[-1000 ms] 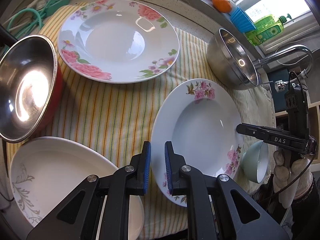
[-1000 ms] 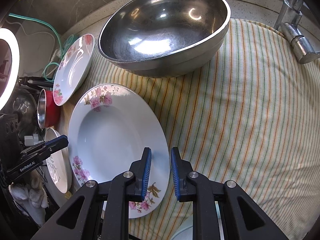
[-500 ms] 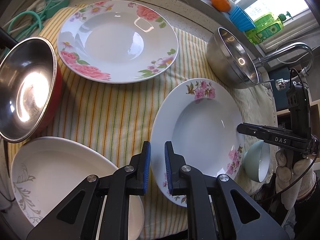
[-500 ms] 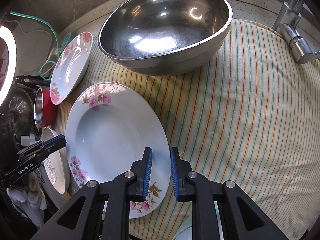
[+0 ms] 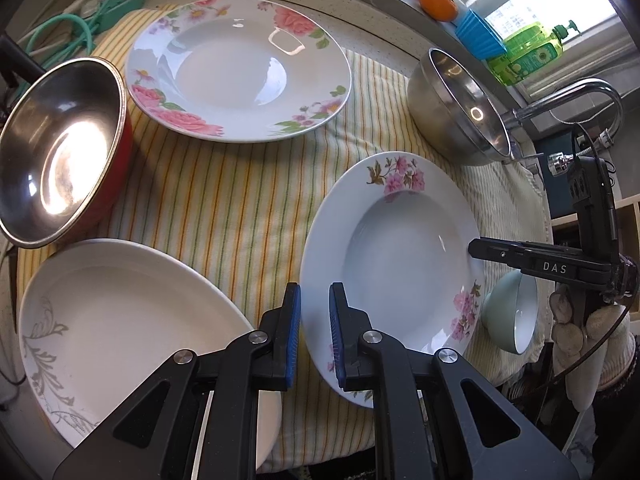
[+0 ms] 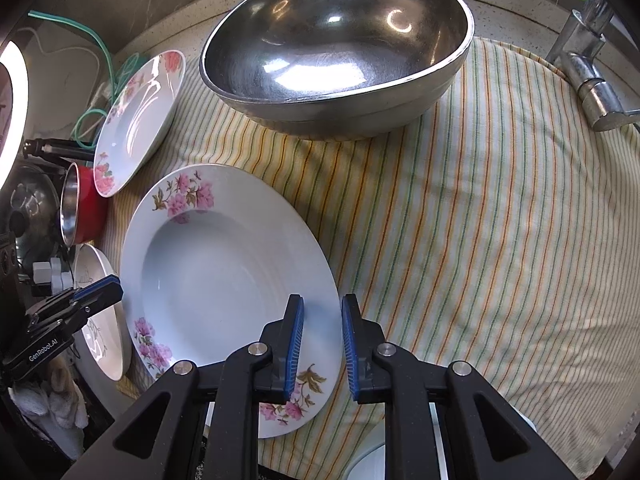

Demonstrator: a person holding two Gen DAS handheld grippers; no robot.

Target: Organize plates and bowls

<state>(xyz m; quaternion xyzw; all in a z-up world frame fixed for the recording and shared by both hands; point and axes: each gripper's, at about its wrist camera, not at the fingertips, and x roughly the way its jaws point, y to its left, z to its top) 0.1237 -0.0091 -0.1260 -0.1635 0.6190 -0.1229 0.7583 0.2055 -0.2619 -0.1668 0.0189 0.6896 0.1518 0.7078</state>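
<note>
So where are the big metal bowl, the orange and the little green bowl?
big metal bowl (image 6: pixel 336 44), right wrist view, on its inner base.
orange (image 5: pixel 437 3), left wrist view, on its middle.
little green bowl (image 5: pixel 496 316), left wrist view, on its outer wall.

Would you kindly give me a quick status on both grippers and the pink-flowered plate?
Left gripper shut, empty, over the plate's near rim. Right gripper narrowly open, astride the pink-flowered plate rim, not clamped. Steel bowl stands beyond, clear.
</note>
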